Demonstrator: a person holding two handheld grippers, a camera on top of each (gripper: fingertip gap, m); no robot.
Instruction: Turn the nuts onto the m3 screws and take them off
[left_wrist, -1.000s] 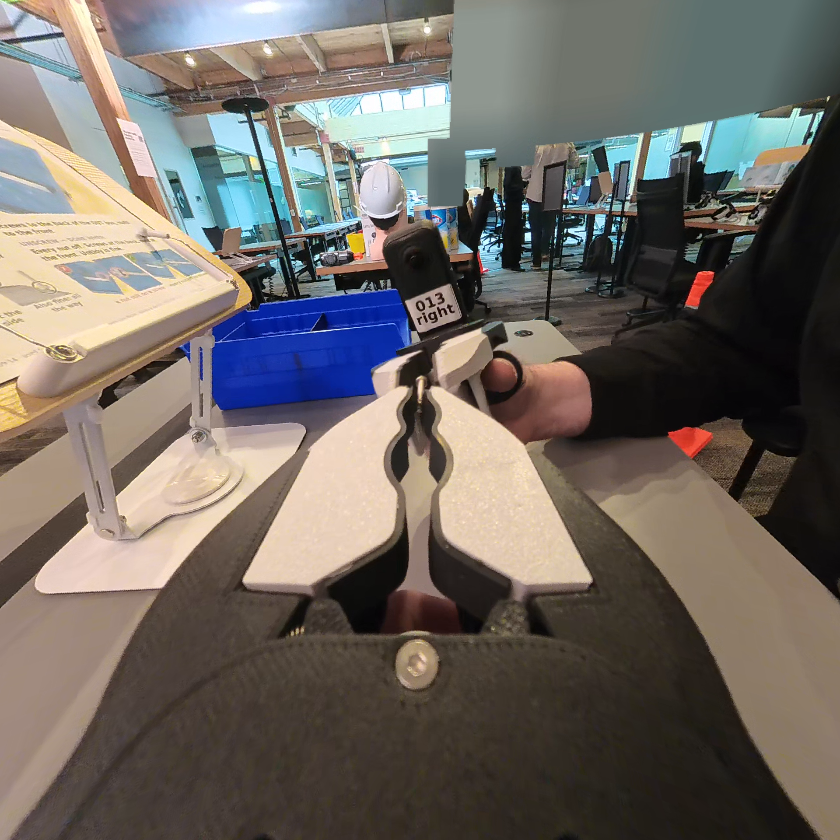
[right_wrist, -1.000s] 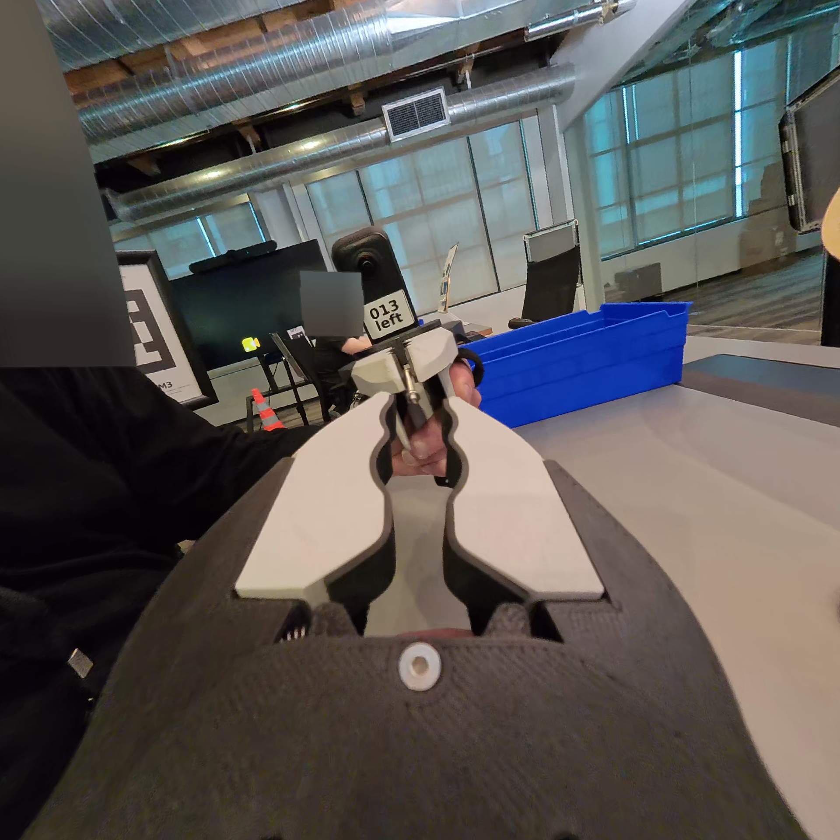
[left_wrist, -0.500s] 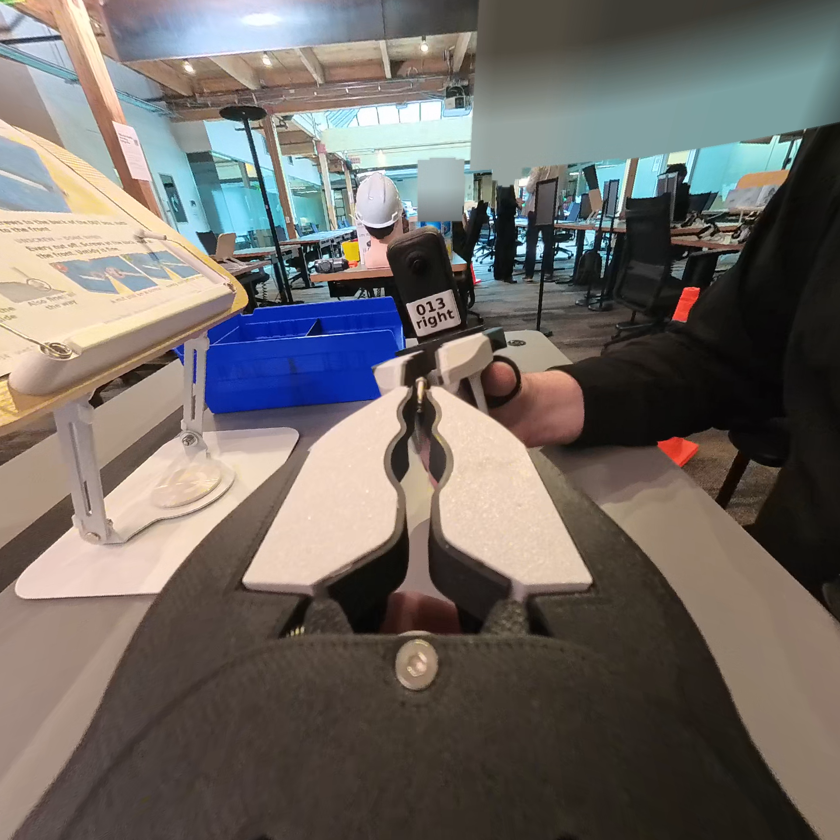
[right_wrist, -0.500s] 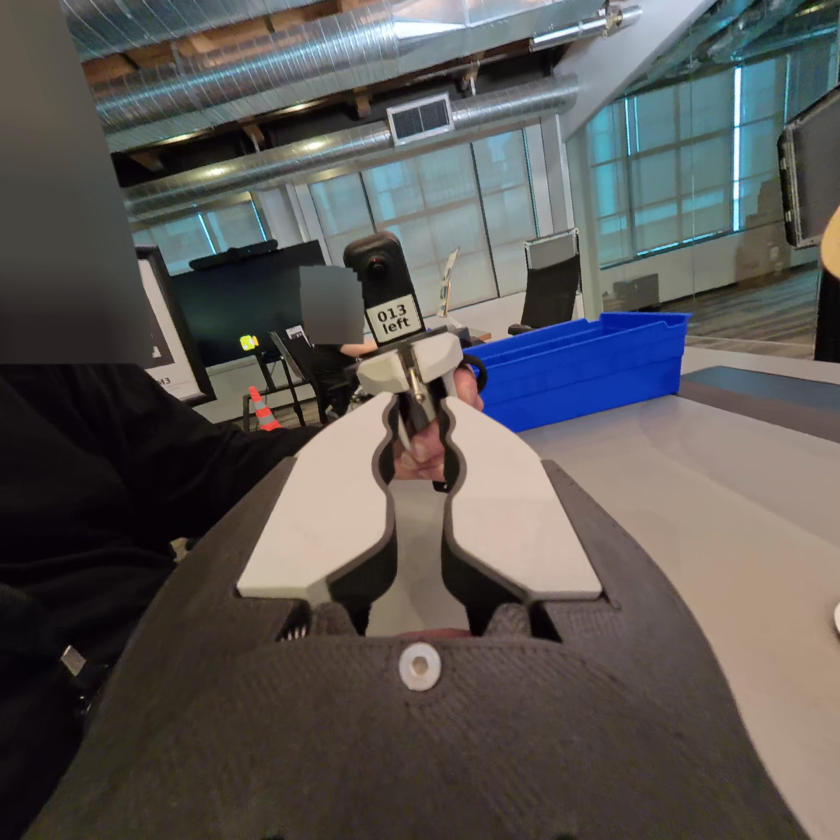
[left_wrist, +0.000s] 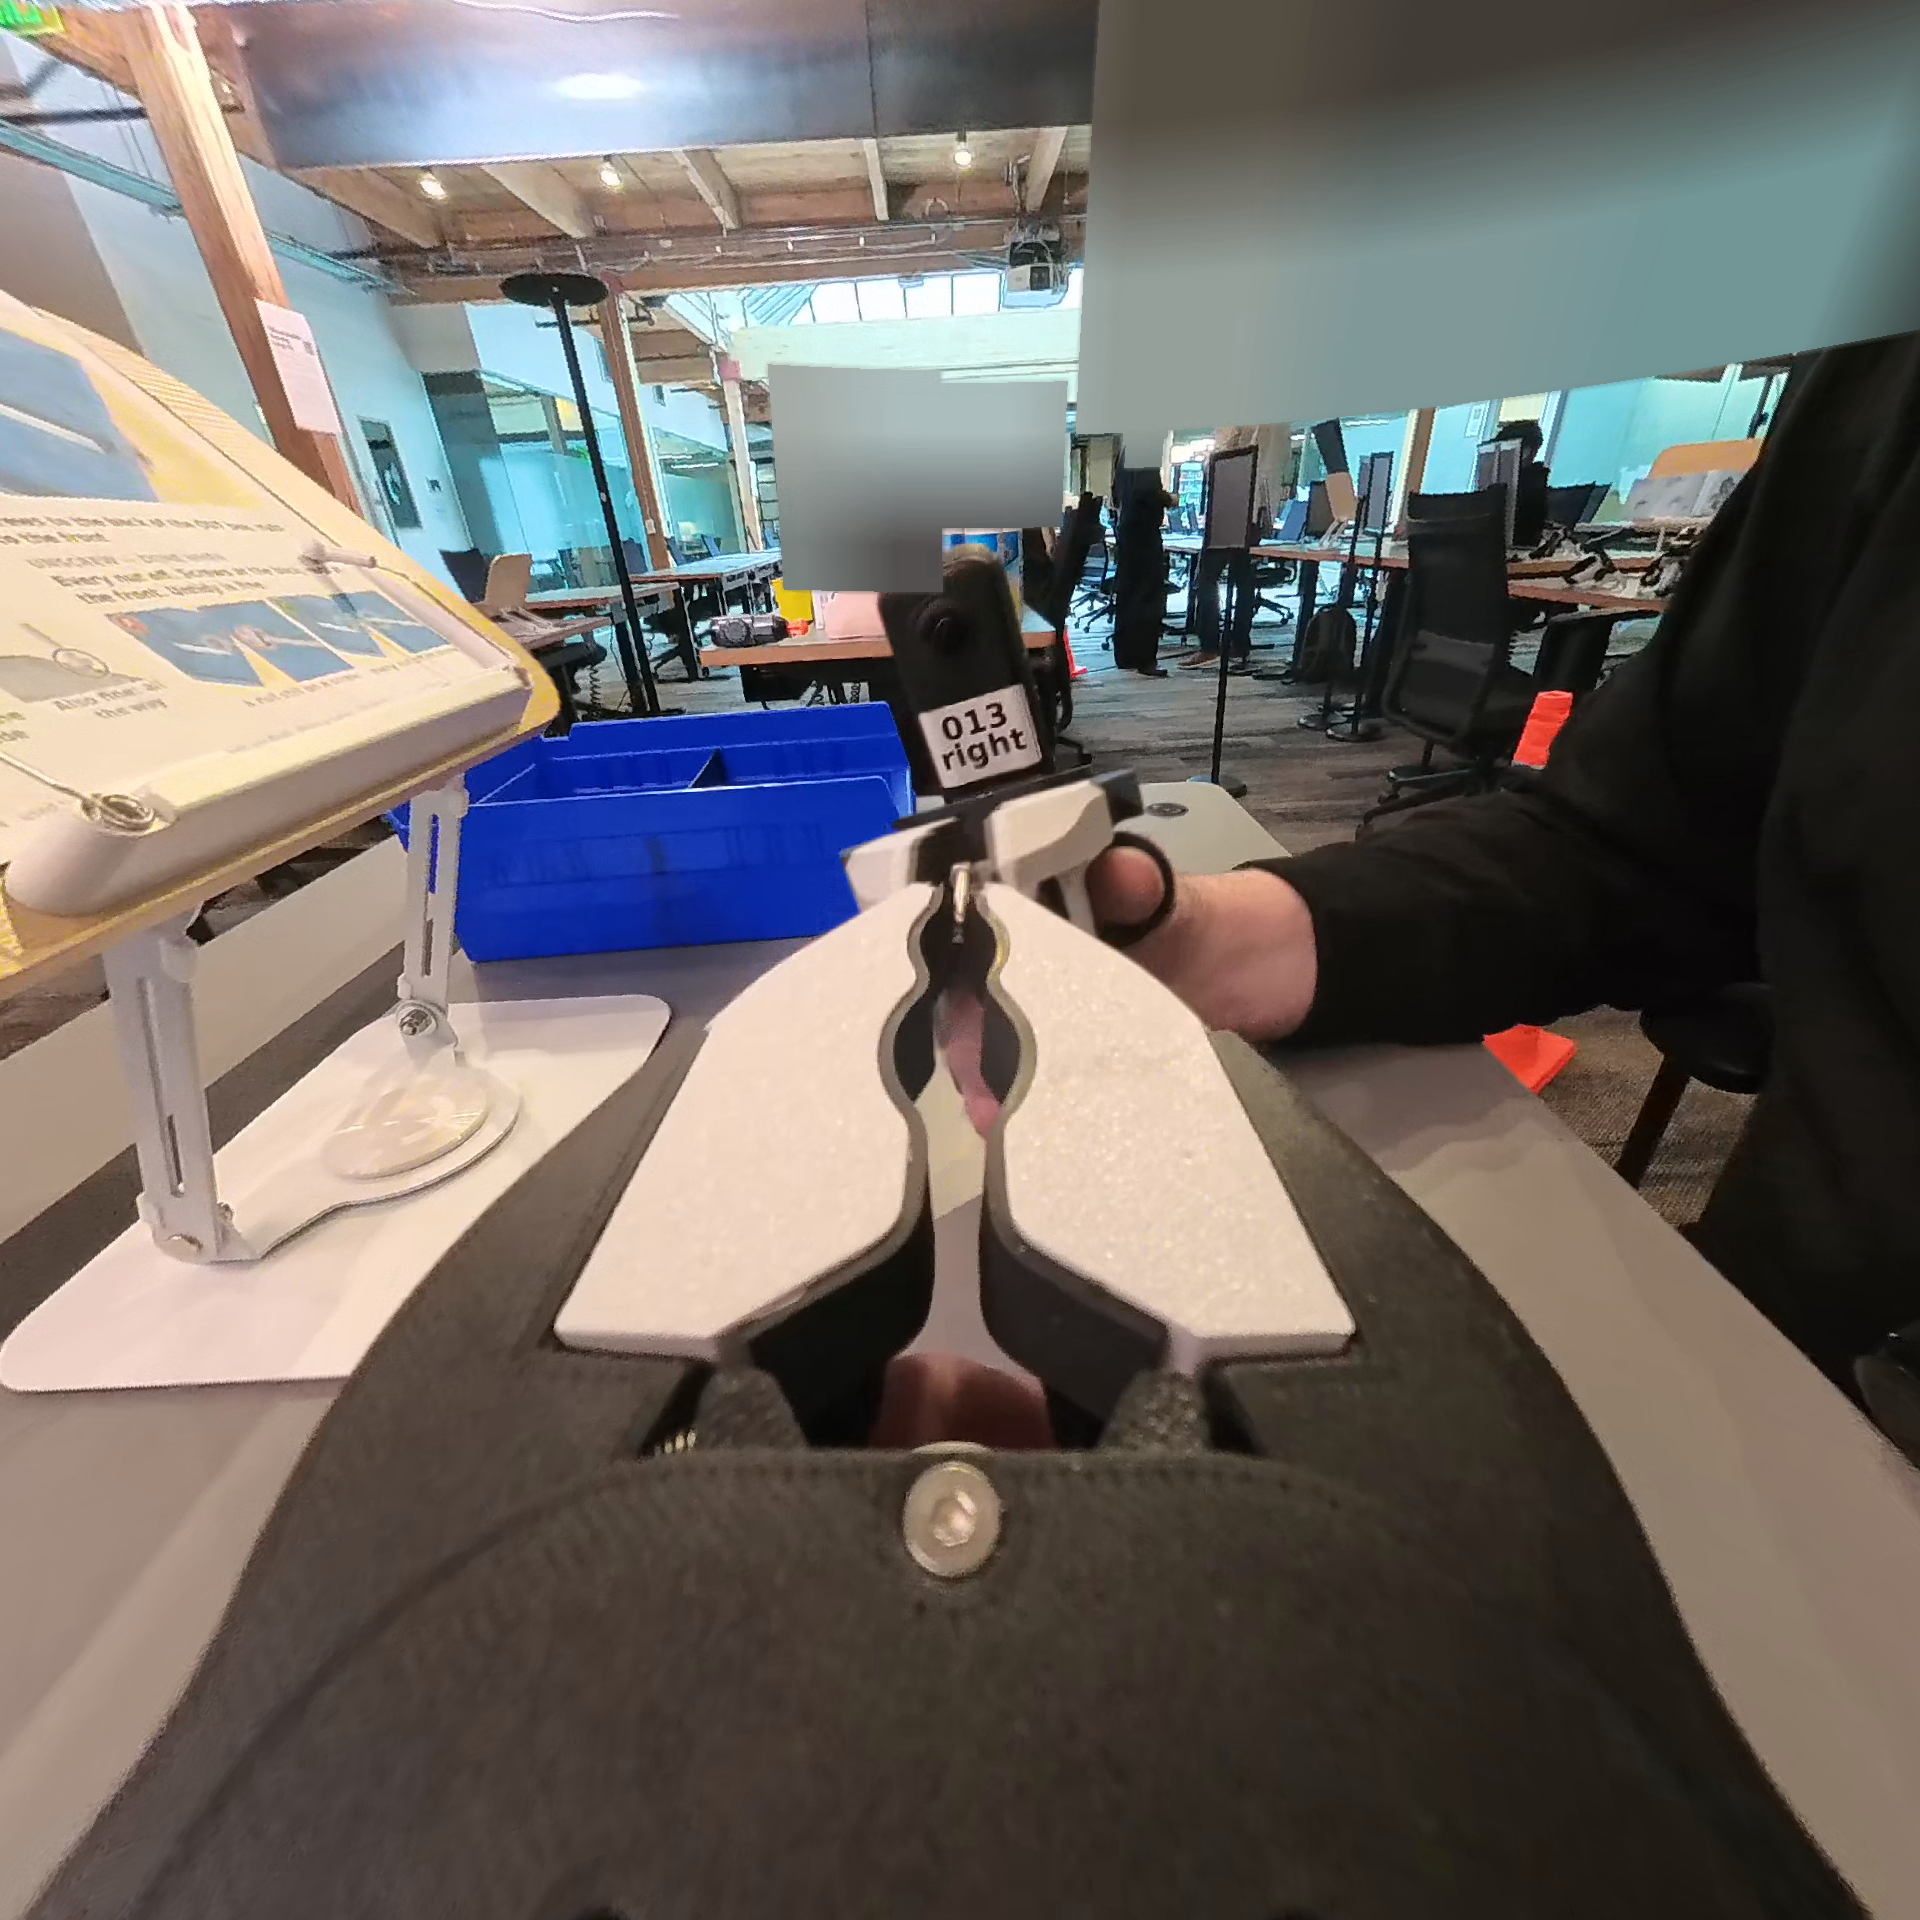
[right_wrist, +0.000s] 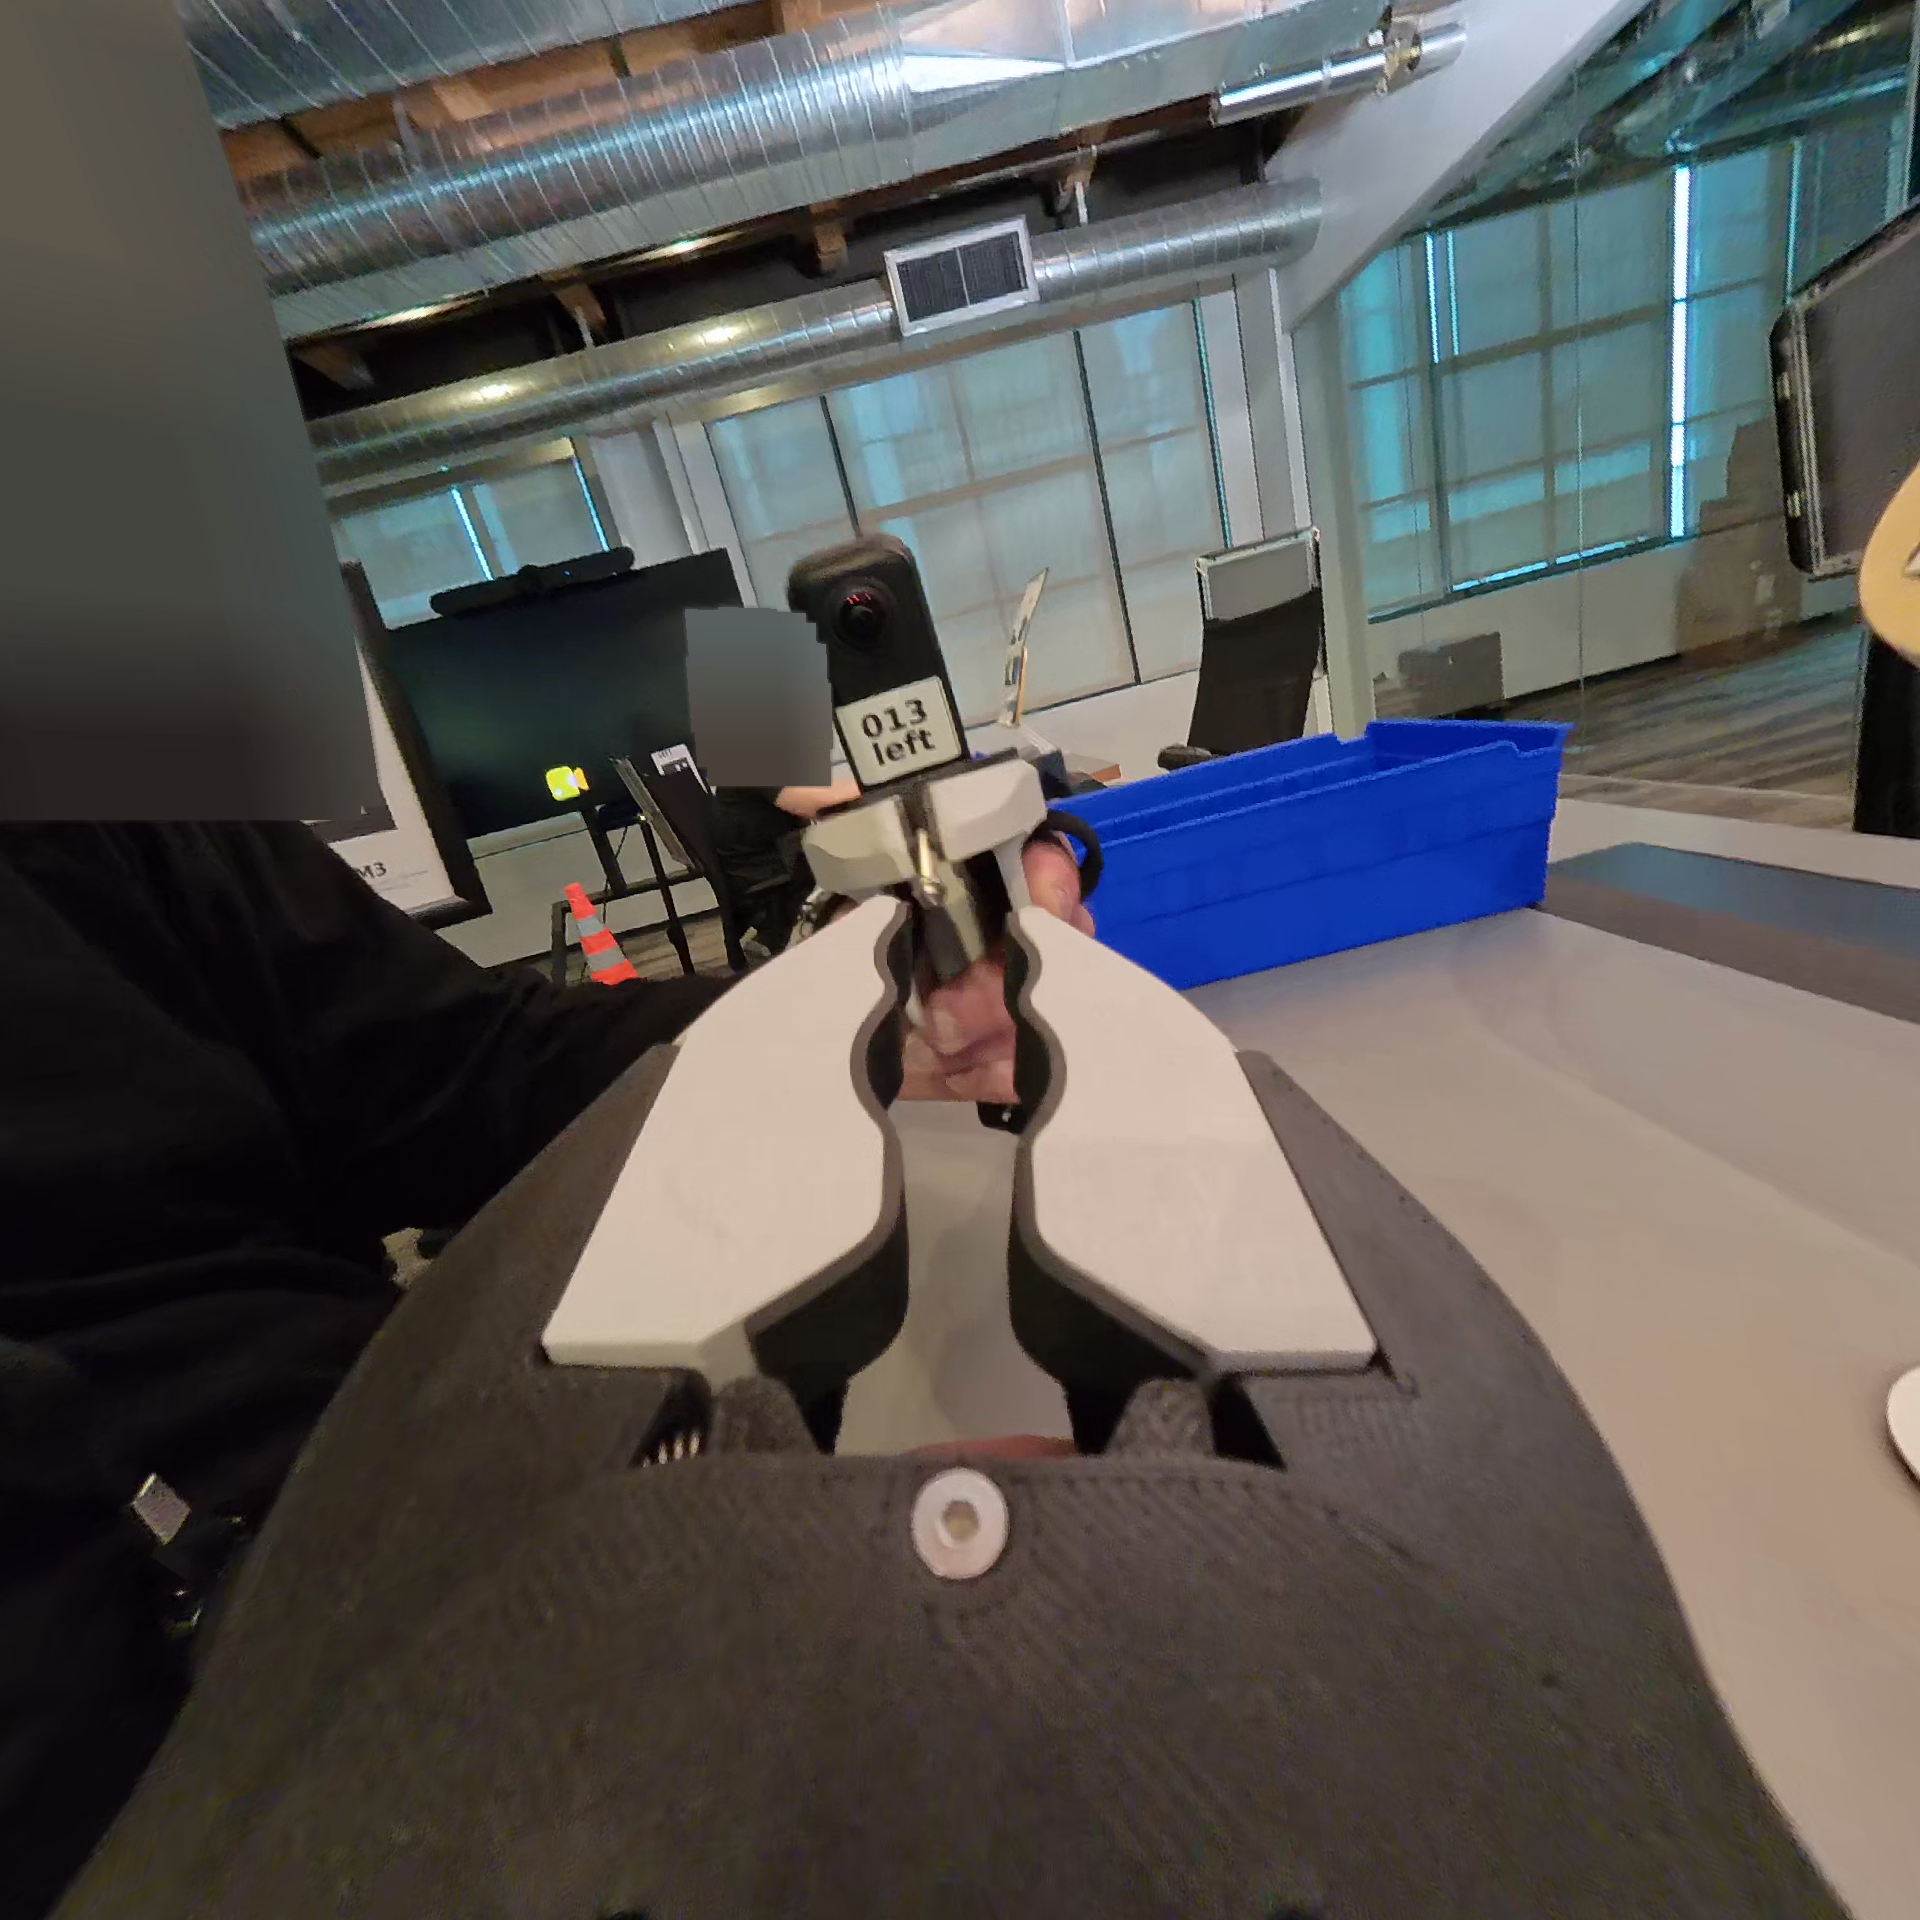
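Note:
My left gripper (left_wrist: 956, 920) is shut on a thin metal screw (left_wrist: 961, 891), held in the air above the grey table (left_wrist: 1507, 1247). In the right wrist view the screw (right_wrist: 925, 862) sticks out from between the left gripper's white fingers (right_wrist: 982, 810) towards me. My right gripper (right_wrist: 956, 925) faces it tip to tip. Its jaws stand a little apart, just below the screw's free end, with nothing clearly between them. I cannot make out a nut. The right gripper also shows in the left wrist view (left_wrist: 961, 847), held by a hand (left_wrist: 1226, 956).
A blue bin (left_wrist: 675, 821) stands at the back of the table; it also shows in the right wrist view (right_wrist: 1320, 831). A tilted document stand (left_wrist: 208, 675) on a white base (left_wrist: 312, 1226) is at the left. The person's black sleeve (left_wrist: 1662, 831) is at the right. Less than 4 cm separates the two grippers' tips. Both grippers' tips are roughly 30 cm from the white base (left_wrist: 312, 1226).
The right gripper's jaws have narrowed a little. Both grippers have shifted and tilted slightly while staying tip to tip at the screw.

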